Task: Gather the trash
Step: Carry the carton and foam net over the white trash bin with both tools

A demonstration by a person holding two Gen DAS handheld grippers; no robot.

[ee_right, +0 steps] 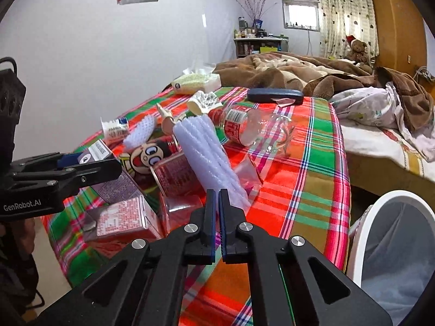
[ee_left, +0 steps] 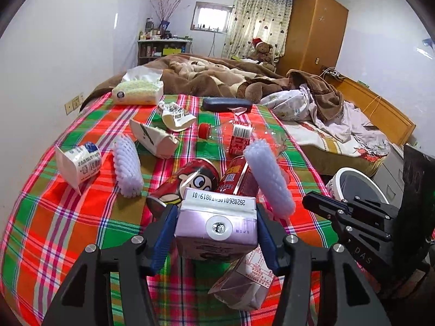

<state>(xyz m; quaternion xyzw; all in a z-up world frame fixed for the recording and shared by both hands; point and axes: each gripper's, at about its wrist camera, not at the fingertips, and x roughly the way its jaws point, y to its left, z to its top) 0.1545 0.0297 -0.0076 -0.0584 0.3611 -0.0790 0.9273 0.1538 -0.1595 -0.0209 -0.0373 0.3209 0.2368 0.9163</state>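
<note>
Left wrist view: left gripper nearest, jaws spread to carton width and clamped on a pale purple drink carton, held above the plaid cloth. Under it lies a second carton; beyond it, a red cartoon can.

Right wrist view only: right gripper with fingers almost touching, nothing between them. Its tips sit just short of a white ridged roll, possibly touching; hard to tell. White-rimmed bin stands off the bed edge, lower right, well apart from the held carton.
</note>
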